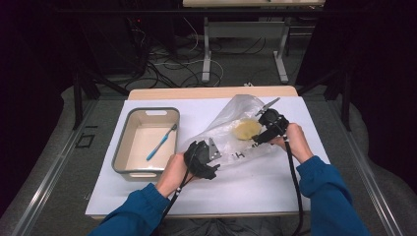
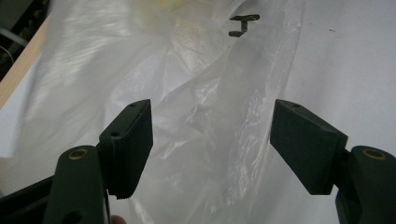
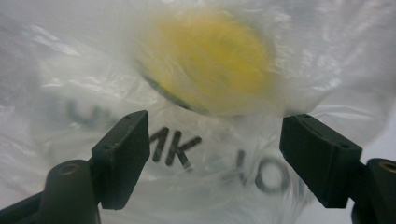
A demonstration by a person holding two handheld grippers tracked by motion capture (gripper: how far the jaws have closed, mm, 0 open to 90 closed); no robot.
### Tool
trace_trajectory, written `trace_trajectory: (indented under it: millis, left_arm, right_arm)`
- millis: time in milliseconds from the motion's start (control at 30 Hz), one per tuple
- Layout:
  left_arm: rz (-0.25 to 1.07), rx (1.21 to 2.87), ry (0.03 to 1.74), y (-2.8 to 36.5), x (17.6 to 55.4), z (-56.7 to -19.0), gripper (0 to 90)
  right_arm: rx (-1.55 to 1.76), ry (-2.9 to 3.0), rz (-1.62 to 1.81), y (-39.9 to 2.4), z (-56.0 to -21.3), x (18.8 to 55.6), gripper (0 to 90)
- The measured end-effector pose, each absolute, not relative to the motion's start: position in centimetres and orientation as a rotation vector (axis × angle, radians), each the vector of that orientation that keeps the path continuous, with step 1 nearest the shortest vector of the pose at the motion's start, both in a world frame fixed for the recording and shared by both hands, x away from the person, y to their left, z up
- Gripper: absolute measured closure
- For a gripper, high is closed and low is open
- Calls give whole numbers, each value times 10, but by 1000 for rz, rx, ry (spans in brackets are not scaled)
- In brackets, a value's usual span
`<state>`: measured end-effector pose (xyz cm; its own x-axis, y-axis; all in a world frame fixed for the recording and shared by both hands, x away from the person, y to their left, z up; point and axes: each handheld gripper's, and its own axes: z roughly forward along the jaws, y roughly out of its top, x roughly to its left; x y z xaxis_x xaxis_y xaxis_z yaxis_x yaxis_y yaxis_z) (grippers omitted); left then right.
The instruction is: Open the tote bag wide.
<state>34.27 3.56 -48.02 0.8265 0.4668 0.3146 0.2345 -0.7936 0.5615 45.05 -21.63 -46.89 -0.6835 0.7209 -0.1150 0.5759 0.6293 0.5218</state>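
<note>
Jaws of both grippers stand wide over plastic bag (image 1: 231, 132) holding, seemingly, yellow disc (image 3: 210, 60).

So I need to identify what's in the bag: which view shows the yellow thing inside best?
The right gripper view: the round yellow object looms large through the clear plastic bag, though blurred. The high view shows it small but whole. The left gripper view catches just a yellow sliver at the top edge.
</note>
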Motion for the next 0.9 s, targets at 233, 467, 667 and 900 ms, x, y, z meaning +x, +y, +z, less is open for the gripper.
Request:
trace_trajectory:
  millis: [233, 467, 667, 900]
  left_arm:
    - [636, 2527, 492, 24, 352, -492, 423]
    - [586, 2554, 475, 26, 355, -506, 631]
    - [597, 2579, 492, 19, 359, -518, 459]
    - [622, 2593, 512, 10, 366, -540, 537]
  right_arm:
    - [1004, 2529, 719, -207, -462, 451, 225]
    - [970, 2530, 784, -210, -449, 439, 216]
    - [809, 2652, 650, -167, -484, 439, 59]
    - [788, 2598, 561, -149, -511, 455, 547]
